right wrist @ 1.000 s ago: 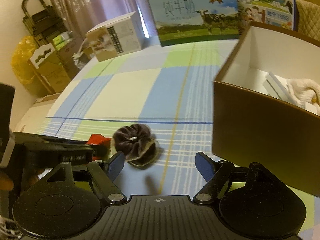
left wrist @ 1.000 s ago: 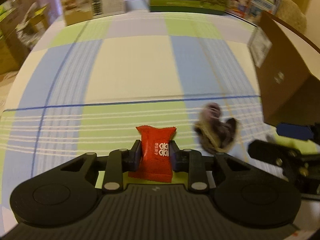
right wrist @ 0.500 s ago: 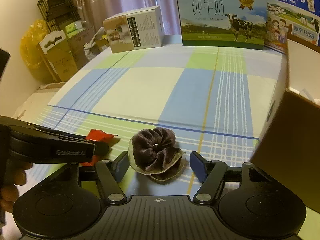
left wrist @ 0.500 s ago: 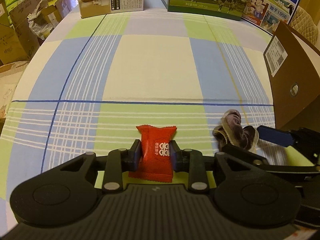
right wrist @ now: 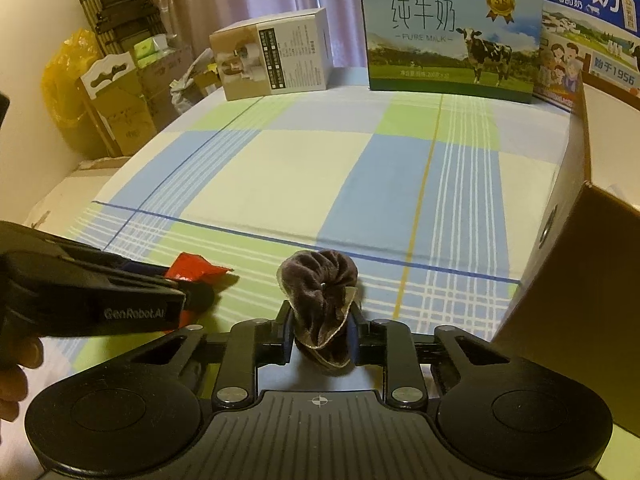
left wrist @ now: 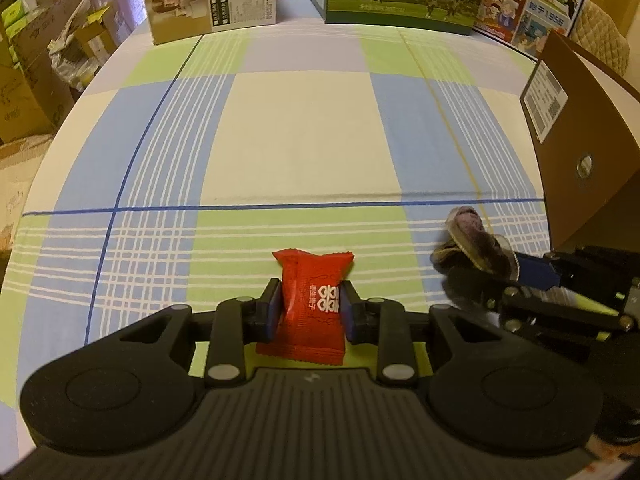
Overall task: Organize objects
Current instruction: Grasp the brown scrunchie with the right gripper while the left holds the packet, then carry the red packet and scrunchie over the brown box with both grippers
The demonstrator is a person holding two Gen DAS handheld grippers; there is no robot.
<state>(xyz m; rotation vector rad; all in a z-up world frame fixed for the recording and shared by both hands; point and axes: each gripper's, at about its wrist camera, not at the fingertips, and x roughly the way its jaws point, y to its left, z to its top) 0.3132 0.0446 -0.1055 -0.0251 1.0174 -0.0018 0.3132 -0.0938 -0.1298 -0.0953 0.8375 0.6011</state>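
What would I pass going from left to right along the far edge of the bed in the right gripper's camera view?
Yellow plastic bag → tan cardboard box with a white scalloped top → paper-roll product carton → green "Pure Milk" carton with the cow → blue milk carton.

Left gripper [left wrist: 309, 310] and right gripper [right wrist: 319, 330] side by side, fingers clamped (both apparently loaded).

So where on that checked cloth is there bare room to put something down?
The widest bare stretch is the middle of the checked cloth, bordered by the milk cartons at the back and the brown box on the right. The near edge is crowded: left tongs with the red packet, right tongs with the scrunchie.
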